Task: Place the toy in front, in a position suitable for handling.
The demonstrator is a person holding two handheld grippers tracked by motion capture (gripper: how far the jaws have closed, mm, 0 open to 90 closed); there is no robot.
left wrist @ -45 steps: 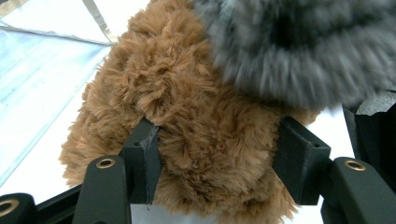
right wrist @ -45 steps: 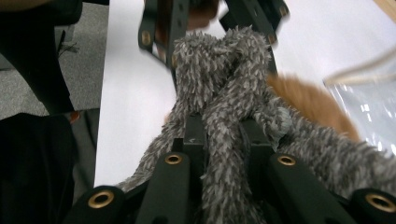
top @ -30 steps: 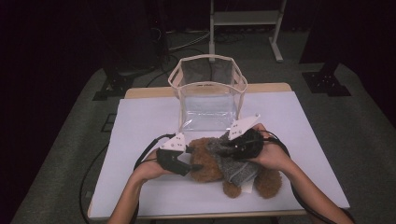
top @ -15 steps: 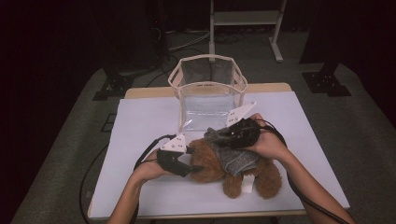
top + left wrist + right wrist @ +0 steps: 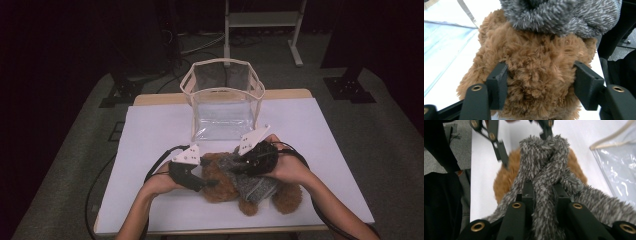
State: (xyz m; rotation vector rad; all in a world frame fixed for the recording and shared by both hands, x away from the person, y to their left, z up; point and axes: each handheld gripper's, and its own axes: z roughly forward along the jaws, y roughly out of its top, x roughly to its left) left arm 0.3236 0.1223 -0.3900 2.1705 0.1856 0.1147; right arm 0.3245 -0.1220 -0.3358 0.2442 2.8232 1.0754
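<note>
Right gripper (image 5: 239,169) lower over teddy bear (image 5: 226,181)

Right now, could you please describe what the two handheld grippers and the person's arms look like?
Both the left gripper and the right gripper are black, each topped by a pale grey three-cornered plate with small dark dots. Their fingers are flat black blocks on arms with brass-coloured rivets. Black cables trail back from each. The forearms are bare, with no sleeves in view.

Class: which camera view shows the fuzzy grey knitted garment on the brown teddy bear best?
The right gripper view: the fuzzy grey knitted garment is close, pinched in the right tongs. The left gripper view shows its edge; the high view shows it small.
</note>
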